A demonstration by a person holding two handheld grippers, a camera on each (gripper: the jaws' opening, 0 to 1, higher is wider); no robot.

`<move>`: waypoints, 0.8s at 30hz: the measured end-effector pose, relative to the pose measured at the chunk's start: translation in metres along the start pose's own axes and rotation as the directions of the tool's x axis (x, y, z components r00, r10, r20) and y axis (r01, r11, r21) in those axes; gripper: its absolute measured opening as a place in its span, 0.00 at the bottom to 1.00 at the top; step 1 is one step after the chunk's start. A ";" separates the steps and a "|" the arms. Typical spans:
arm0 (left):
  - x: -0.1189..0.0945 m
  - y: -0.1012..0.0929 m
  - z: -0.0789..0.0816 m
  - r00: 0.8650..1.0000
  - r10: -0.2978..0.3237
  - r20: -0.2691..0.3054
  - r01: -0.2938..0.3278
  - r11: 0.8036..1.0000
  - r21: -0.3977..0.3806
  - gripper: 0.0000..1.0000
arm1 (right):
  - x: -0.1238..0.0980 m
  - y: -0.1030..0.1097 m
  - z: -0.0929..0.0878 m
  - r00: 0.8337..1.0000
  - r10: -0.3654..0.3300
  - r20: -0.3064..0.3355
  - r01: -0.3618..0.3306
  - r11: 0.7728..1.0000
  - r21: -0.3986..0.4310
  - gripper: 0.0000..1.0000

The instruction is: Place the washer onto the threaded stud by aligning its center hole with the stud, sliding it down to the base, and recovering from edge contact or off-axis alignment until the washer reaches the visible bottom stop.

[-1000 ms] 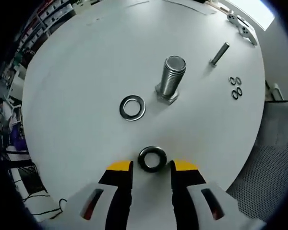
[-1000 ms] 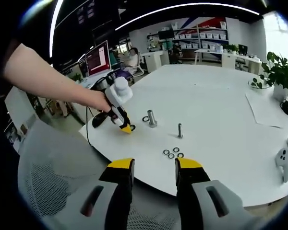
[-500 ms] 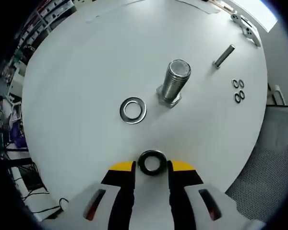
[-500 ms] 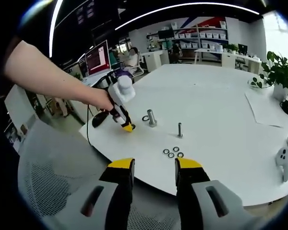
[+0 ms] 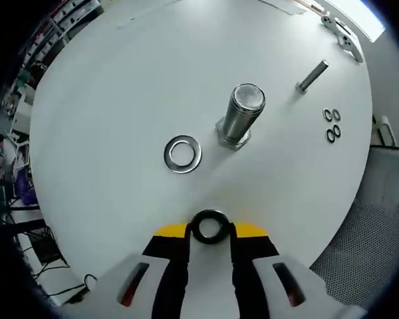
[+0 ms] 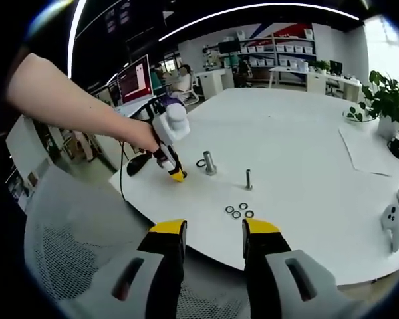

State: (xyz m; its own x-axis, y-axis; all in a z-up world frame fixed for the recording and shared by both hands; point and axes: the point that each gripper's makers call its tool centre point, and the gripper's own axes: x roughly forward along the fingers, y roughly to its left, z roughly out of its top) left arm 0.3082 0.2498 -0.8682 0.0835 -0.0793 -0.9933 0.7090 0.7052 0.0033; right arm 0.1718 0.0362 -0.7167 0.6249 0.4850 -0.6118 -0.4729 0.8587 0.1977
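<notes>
White table (image 5: 106,106), dark washer (image 5: 209,226) pinched flat between the left gripper (image 5: 209,230) fingers' yellow tips.

On the white round table (image 5: 120,80), the large threaded steel stud (image 5: 242,119) stands upright on its hex base near the middle. A flat steel washer (image 5: 182,153) lies just beside it, on the side toward the near edge. A dark thick washer (image 5: 209,226) sits close to the near edge, between the jaws of the left gripper (image 5: 209,230). A slim steel bolt (image 5: 312,76) stands farther in, with four small rings (image 5: 330,124) clustered near it toward the table's edge.
</notes>
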 end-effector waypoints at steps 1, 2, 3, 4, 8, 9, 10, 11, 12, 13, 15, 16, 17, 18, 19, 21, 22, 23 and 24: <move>0.000 0.000 0.000 1.000 0.000 -0.001 0.000 1.000 -0.002 0.22 | 0.000 0.000 0.000 1.000 -0.001 0.000 0.001 1.000 0.001 0.36; 0.000 0.000 0.000 1.000 0.000 0.000 0.000 1.000 -0.002 0.22 | 0.000 0.000 0.000 1.000 -0.001 0.002 0.001 1.000 0.003 0.36; 0.000 0.000 0.000 1.000 0.001 0.002 -0.001 1.000 -0.001 0.22 | 0.000 0.000 0.001 1.000 -0.001 0.004 0.001 1.000 0.003 0.36; 0.000 0.000 0.000 1.000 0.003 0.003 -0.003 1.000 0.001 0.22 | 0.000 0.000 0.001 1.000 -0.002 0.004 0.002 1.000 0.002 0.36; 0.000 -0.001 0.000 1.000 -0.006 0.000 0.006 1.000 0.013 0.24 | 0.000 0.000 0.000 1.000 -0.001 0.002 0.001 1.000 0.001 0.36; 0.000 -0.002 0.000 1.000 -0.008 -0.002 0.008 1.000 0.021 0.25 | 0.000 0.000 0.000 1.000 0.001 0.001 -0.001 1.000 0.000 0.36; 0.000 -0.002 0.000 1.000 -0.008 -0.004 0.008 1.000 0.027 0.25 | 0.000 0.000 0.000 1.000 0.001 0.001 -0.001 1.000 0.000 0.36; 0.000 -0.002 0.000 1.000 -0.007 -0.005 0.007 1.000 0.030 0.26 | 0.000 0.000 0.000 1.000 0.001 0.001 -0.001 1.000 0.000 0.36; 0.000 -0.002 0.000 1.000 -0.006 -0.005 0.007 1.000 0.031 0.26 | 0.000 0.000 0.000 1.000 0.001 0.001 -0.001 1.000 0.000 0.36; 0.000 -0.002 0.000 1.000 -0.007 -0.003 0.007 1.000 0.026 0.25 | 0.000 0.000 0.000 1.000 0.001 0.002 -0.001 1.000 0.002 0.36; 0.000 -0.002 0.000 1.000 -0.006 -0.001 0.006 0.999 0.031 0.25 | 0.000 0.000 0.000 1.000 0.002 0.000 -0.002 1.000 -0.001 0.36; 0.000 -0.002 0.000 1.000 -0.006 -0.003 0.006 1.000 0.030 0.25 | 0.000 0.000 0.000 1.000 0.002 -0.001 -0.002 1.000 -0.002 0.36; 0.000 -0.002 0.000 1.000 -0.006 -0.005 0.006 1.000 0.030 0.25 | 0.000 0.001 0.000 1.000 0.003 -0.002 -0.003 1.000 -0.002 0.36; 0.000 -0.002 0.000 1.000 -0.006 -0.009 0.006 1.000 0.029 0.25 | 0.000 0.000 0.000 1.000 0.002 -0.003 -0.002 1.000 -0.003 0.36; 0.000 -0.001 0.000 1.000 0.002 -0.011 -0.001 1.000 0.027 0.21 | 0.000 0.001 0.000 1.000 0.002 -0.002 -0.002 1.000 -0.003 0.36; 0.000 -0.003 0.000 1.000 -0.002 -0.009 0.002 1.000 0.025 0.21 | 0.000 0.000 0.000 1.000 0.002 -0.002 -0.002 1.000 -0.001 0.36; 0.000 -0.003 0.000 1.000 -0.001 -0.008 0.001 1.000 0.030 0.21 | 0.000 0.000 0.000 1.000 0.001 -0.001 -0.001 1.000 -0.001 0.36; 0.000 -0.003 0.000 1.000 -0.001 -0.008 0.001 1.000 0.031 0.21 | 0.000 0.000 0.000 1.000 0.001 -0.001 -0.001 1.000 0.000 0.36; 0.000 -0.002 0.000 1.000 -0.002 -0.007 0.002 0.999 0.032 0.20 | 0.000 0.000 0.000 1.000 0.000 -0.001 0.000 1.000 -0.001 0.36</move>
State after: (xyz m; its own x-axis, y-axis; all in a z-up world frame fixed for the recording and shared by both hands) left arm 0.3067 0.2485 -0.8681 0.0776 -0.0758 -0.9941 0.7312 0.6821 0.0051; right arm 0.1720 0.0363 -0.7168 0.6243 0.4851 -0.6124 -0.4735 0.8584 0.1973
